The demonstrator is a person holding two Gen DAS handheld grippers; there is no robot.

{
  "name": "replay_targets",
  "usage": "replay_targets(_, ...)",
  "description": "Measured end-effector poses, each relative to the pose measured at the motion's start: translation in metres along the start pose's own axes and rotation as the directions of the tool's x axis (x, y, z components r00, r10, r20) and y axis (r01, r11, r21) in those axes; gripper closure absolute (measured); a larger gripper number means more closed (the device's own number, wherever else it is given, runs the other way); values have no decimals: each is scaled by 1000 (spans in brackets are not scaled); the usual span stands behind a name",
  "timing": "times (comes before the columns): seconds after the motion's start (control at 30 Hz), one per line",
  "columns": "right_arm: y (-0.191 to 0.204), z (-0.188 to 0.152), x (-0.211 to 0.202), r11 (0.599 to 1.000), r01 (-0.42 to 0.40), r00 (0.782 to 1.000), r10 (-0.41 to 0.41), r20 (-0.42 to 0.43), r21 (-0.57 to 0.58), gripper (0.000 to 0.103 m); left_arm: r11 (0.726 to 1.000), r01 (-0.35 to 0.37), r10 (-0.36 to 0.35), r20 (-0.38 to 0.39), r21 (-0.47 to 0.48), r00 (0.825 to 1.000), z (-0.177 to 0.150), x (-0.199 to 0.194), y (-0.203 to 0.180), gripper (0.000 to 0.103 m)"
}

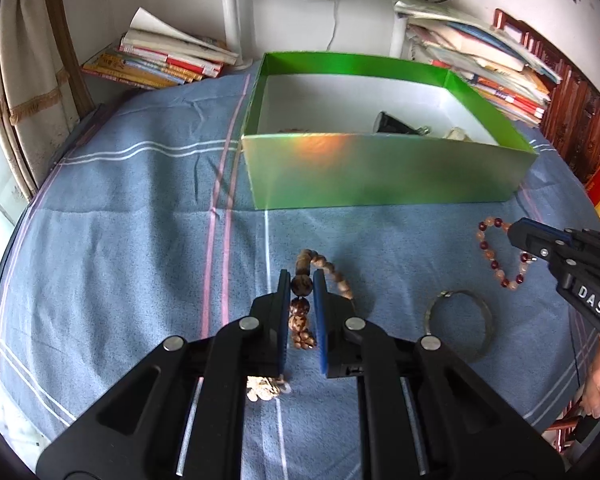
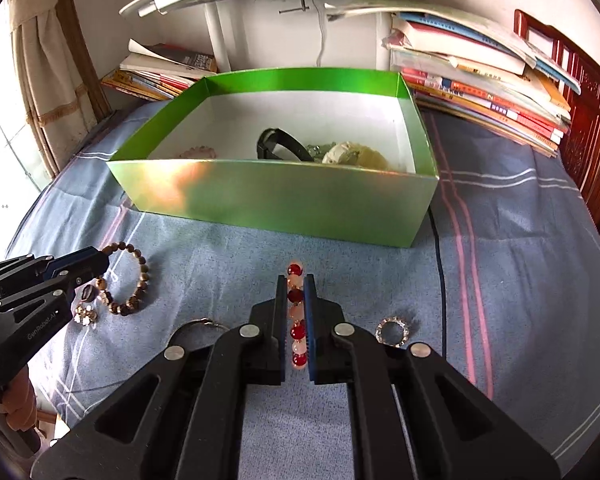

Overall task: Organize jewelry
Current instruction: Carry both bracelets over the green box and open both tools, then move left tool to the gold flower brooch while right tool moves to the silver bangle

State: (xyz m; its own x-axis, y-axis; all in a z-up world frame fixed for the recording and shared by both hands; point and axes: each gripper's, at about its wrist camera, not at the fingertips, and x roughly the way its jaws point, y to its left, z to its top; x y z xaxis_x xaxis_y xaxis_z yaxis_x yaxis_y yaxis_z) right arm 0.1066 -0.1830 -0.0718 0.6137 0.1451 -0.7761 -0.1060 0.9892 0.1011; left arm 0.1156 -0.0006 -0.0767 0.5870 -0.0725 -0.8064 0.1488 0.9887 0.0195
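Note:
A green box (image 1: pixel 380 172) with a white inside stands on the blue cloth; it also shows in the right wrist view (image 2: pixel 284 208). It holds a black band (image 2: pixel 278 144) and pale green pieces (image 2: pixel 348 154). My left gripper (image 1: pixel 301 280) is shut on a brown bead bracelet (image 1: pixel 328 268), which rests on the cloth; the bracelet shows in the right wrist view (image 2: pixel 134 280). My right gripper (image 2: pixel 295 286) is shut on a red and pink bead bracelet (image 2: pixel 296 308), seen from the left wrist view (image 1: pixel 496 252).
A metal bangle (image 1: pixel 460 320) lies between the two bracelets. A small crystal ring (image 2: pixel 392 332) lies right of my right gripper. A small earring cluster (image 2: pixel 85 314) lies by the brown bracelet. Book stacks (image 2: pixel 480 80) stand behind the box on both sides.

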Motion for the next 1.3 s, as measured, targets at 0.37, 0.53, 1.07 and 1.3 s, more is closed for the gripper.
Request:
replay_targets(0.37,-1,37,-46,999,-35,992,35,118,-1,95,999,34,-37,129,25,991,49,-57,0,91)
replay_targets(0.53,1,81,-72,998,-56,975,59,214,-17,95,997,41,-56,228,70,972,93,-92,-8,91)
replay_targets(1.07,12,126,40,1000,-1,996,2,92,-17,75,998,-59,57,78,28,995,146,32,-2,68)
replay_targets(1.3,-30,73,-35,999,-42,988,38,152,17,67,991,-134,131,136,12,982,89,-26,24,51)
